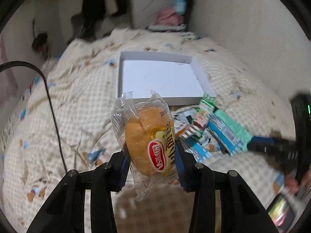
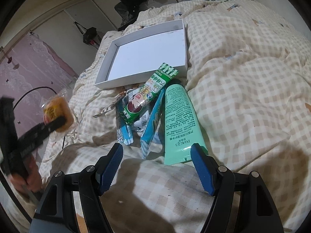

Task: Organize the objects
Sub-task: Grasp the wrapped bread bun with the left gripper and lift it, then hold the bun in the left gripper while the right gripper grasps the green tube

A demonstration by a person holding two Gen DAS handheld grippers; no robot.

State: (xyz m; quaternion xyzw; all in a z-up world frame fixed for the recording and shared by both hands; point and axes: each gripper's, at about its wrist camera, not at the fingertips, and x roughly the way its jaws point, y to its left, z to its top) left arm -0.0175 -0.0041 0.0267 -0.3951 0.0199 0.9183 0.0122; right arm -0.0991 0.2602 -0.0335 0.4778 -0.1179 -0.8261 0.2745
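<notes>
My left gripper (image 1: 151, 151) is shut on a wrapped bread bun (image 1: 147, 136) and holds it above the bed, short of the white open box (image 1: 155, 77). The bun also shows in the right wrist view (image 2: 57, 109), at the left. My right gripper (image 2: 157, 163) is open and empty, just in front of a pile: a mint green tube (image 2: 178, 122), a green snack packet (image 2: 149, 93), a blue packet (image 2: 153, 122) and another blue packet (image 2: 124, 130). The white box (image 2: 151, 48) lies beyond the pile and has nothing in it.
Everything lies on a rumpled cream checked quilt (image 2: 243, 77). A black cable (image 1: 52, 116) runs over the quilt at the left. Clothes (image 1: 171, 17) are piled at the far end of the bed. A pink curtain (image 2: 29, 68) hangs at the left.
</notes>
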